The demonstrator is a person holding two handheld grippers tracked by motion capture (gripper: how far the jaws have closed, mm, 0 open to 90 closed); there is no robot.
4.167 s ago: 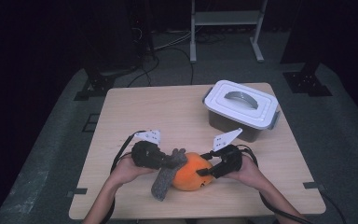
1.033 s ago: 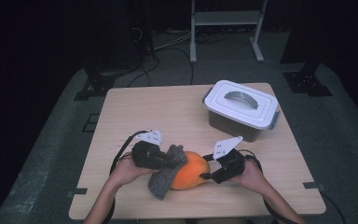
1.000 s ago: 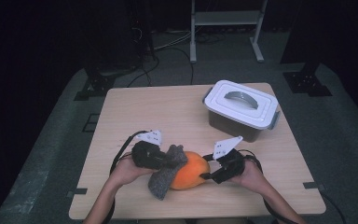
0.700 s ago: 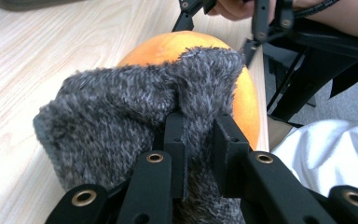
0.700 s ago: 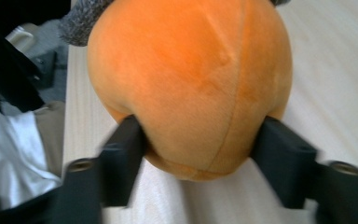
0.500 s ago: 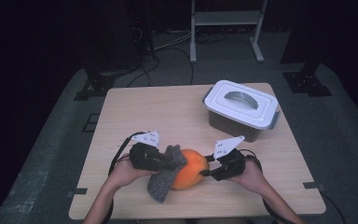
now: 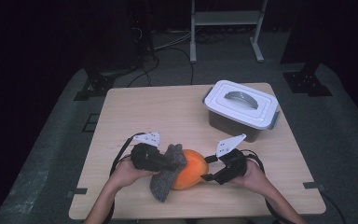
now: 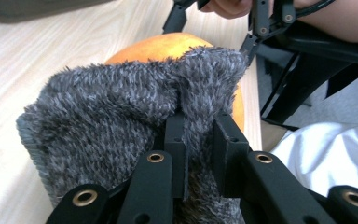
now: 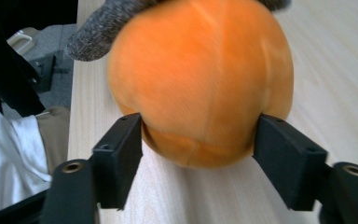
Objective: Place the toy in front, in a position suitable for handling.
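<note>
Left tongs (image 8: 199, 140): clamped tight on a fold of the grey fuzzy cloth (image 8: 121, 116); the fabric is pinched between the two black jaws, as seen in the left gripper view. In the high view the left tongs (image 7: 170, 162) are held by the left hand (image 7: 128, 172) near the front edge of the surface.

Right tongs (image 9: 198, 140): jaws stand wide, one on each flank of the orange ball (image 9: 200, 79); the jaws have just been opening, with the ball between them, and the pads appear to lie against its sides or just off them, so a firm grip cannot be told. In the high view the right tongs (image 7: 208, 169) are seen at the ball's right side.

Orange ball (image 7: 190, 169): rests on the surface (image 7: 168, 112) near the middle of its front edge, between the two tongs.

Grey cloth (image 7: 168, 175): draped over the ball's left side and top, its lower end trailing toward the front edge.

Deciding relation: the ball lies directly ahead of the right tongs and inside their span; the cloth lies to the ball's far side, in the left tongs. The ball is round, so no long axis governs the approach.

Judgement: the right tongs are better placed to steady the ball while the cloth is drawn over it by the left.

Farther off: a lidded white and grey container (image 7: 241, 109) stands near the far right corner, well apart.
</note>
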